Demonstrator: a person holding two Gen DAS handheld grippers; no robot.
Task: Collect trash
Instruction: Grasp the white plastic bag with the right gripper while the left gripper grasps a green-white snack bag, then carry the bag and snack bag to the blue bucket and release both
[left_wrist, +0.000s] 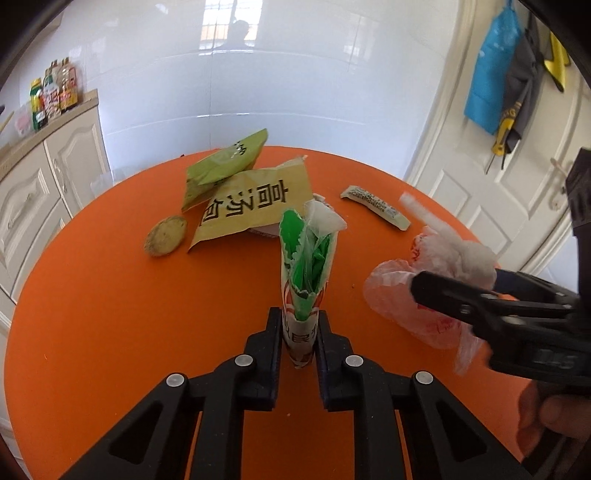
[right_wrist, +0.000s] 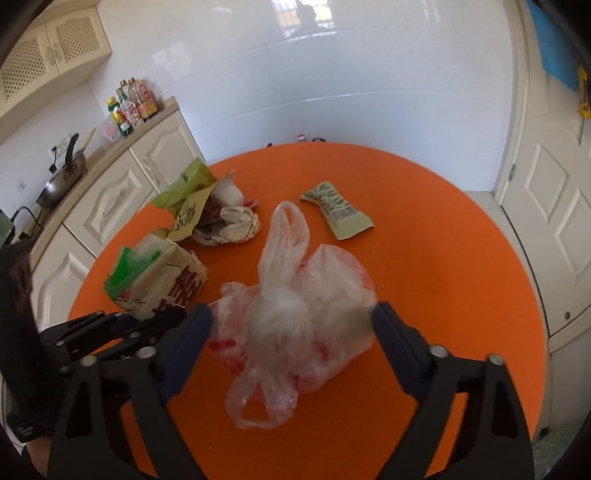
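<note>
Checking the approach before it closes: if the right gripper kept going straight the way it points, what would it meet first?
The plastic bag. It lies crumpled on the orange table, right between the right gripper's open jaws and ahead of them. Depth is hard to judge; the pads do not seem to press it yet.

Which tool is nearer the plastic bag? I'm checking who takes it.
Right. The right tool straddles the plastic bag, jaws open; the left tool is beside it, clamping a paper packet.

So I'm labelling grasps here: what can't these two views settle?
- Right wrist view: whether the right gripper pads touch the plastic bag; motion blur.
- Left wrist view: the paper wrapper's print; the fingers cover it.
- Both views: what lies under the yellow packet.
</note>
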